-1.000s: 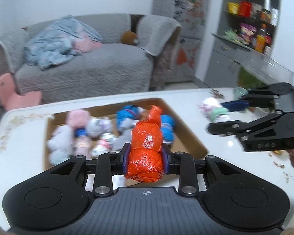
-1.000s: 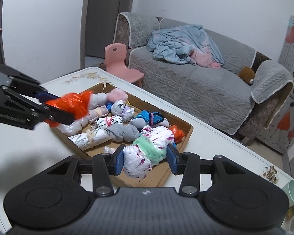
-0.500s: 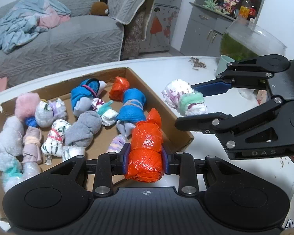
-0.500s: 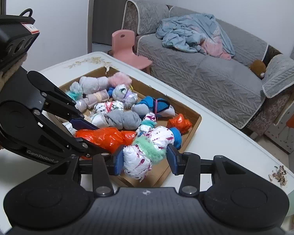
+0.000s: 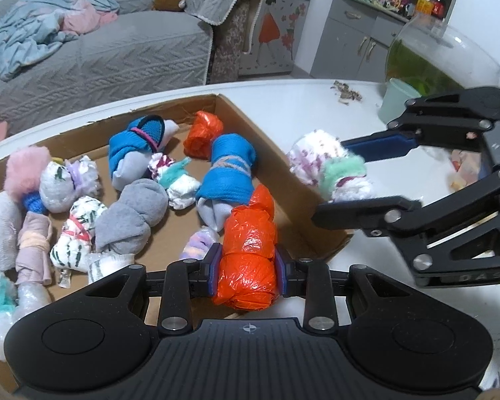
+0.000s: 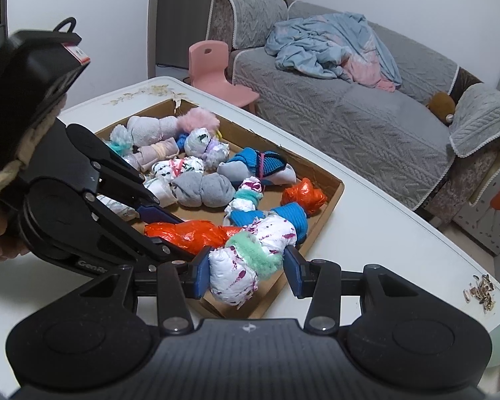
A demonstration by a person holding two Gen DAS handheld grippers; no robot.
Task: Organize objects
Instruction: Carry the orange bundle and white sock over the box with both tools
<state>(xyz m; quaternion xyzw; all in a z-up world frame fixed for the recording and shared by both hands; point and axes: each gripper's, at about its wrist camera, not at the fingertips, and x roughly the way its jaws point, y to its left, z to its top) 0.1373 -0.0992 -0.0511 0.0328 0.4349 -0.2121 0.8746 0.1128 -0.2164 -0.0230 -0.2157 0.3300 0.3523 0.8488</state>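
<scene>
Over box (image 5: pixel 276 153): bundle (image 5: pixel 248 260) between jaws (clamped)

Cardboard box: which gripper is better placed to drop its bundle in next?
Left. The left gripper holds the orange bundle over the cardboard box interior, while the right gripper holds the white-and-green bundle at the box's near corner.

A white table (image 6: pixel 376 220) with a faint floral print carries a shallow cardboard box (image 6: pixel 330 210) of rolled bundles. Beyond the box's far corner, seed husks (image 5: pixel 346 91) lie scattered, with a pale green cup (image 5: pixel 396 100) and a glass fishbowl (image 5: pixel 440 56) just past them.
</scene>
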